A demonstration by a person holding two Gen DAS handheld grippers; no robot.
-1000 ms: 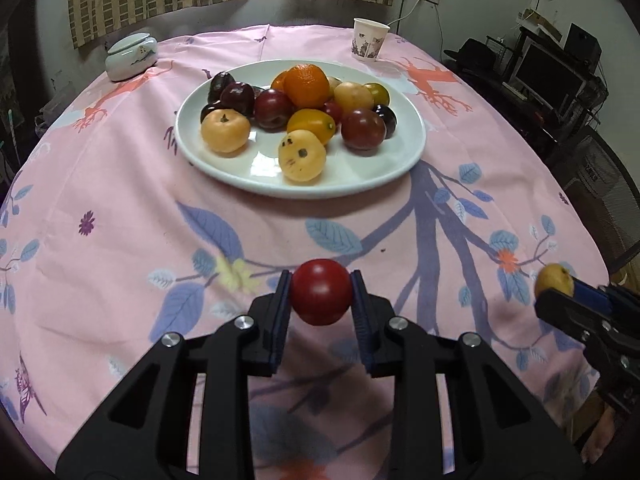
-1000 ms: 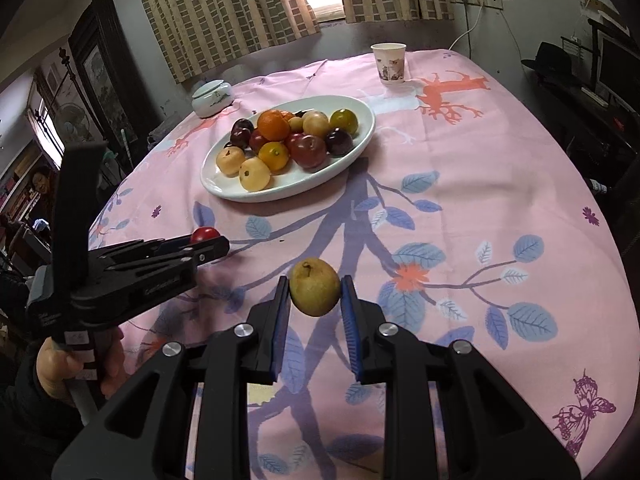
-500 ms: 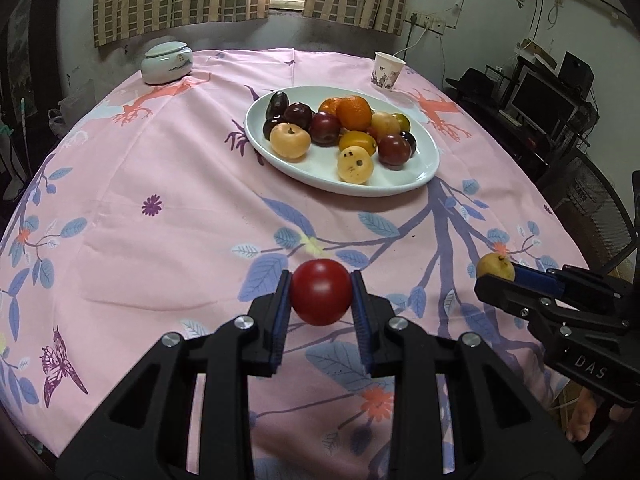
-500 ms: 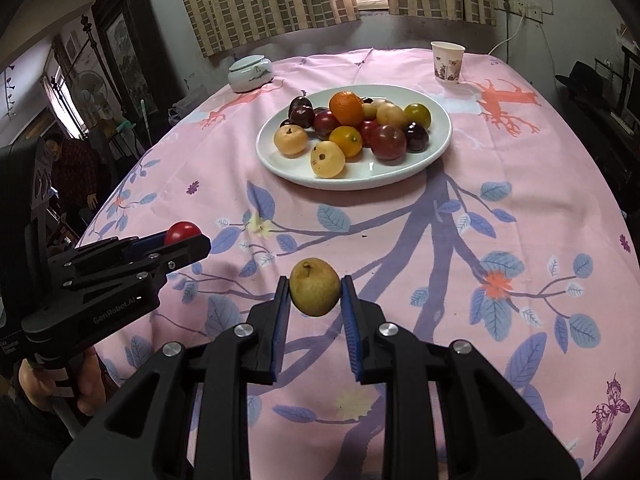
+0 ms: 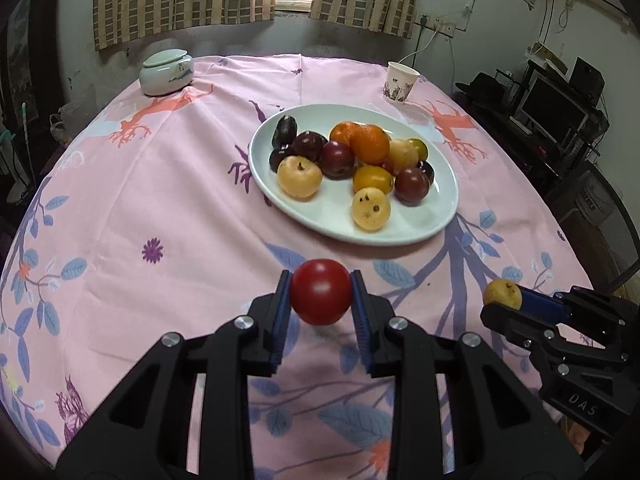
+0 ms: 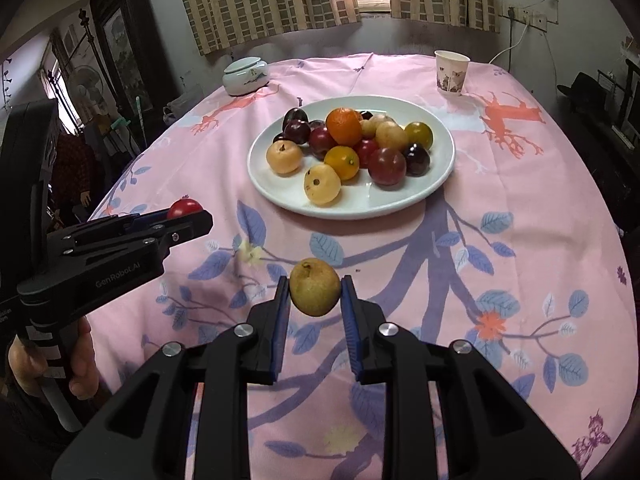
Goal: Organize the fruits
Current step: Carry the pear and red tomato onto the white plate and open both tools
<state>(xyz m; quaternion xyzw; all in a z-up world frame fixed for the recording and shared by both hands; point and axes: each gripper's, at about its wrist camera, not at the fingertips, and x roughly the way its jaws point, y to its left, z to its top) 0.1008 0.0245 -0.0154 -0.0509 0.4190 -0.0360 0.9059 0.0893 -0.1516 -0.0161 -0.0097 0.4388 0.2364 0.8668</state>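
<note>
1. A red tomato [image 5: 321, 298] is clamped between the pads of the left gripper [image 5: 320, 300], held above the cloth short of the white plate [image 5: 344, 229].
2. A yellow-brown pear [image 6: 315, 286] is pinched by the right gripper [image 6: 314, 294], also short of the plate.
3. Only in the right wrist view is the hand [image 6: 78, 360] on the left handle seen.
4. Bare tablecloth [image 6: 500, 248] is seen between the plate and the table edge.

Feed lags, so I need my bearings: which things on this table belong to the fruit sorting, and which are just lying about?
Job:
- red fruit, held in left gripper
- yellow-brown fruit, held in right gripper
- white plate of mixed fruit

Lying about:
- paper cup
- lidded ceramic jar
</note>
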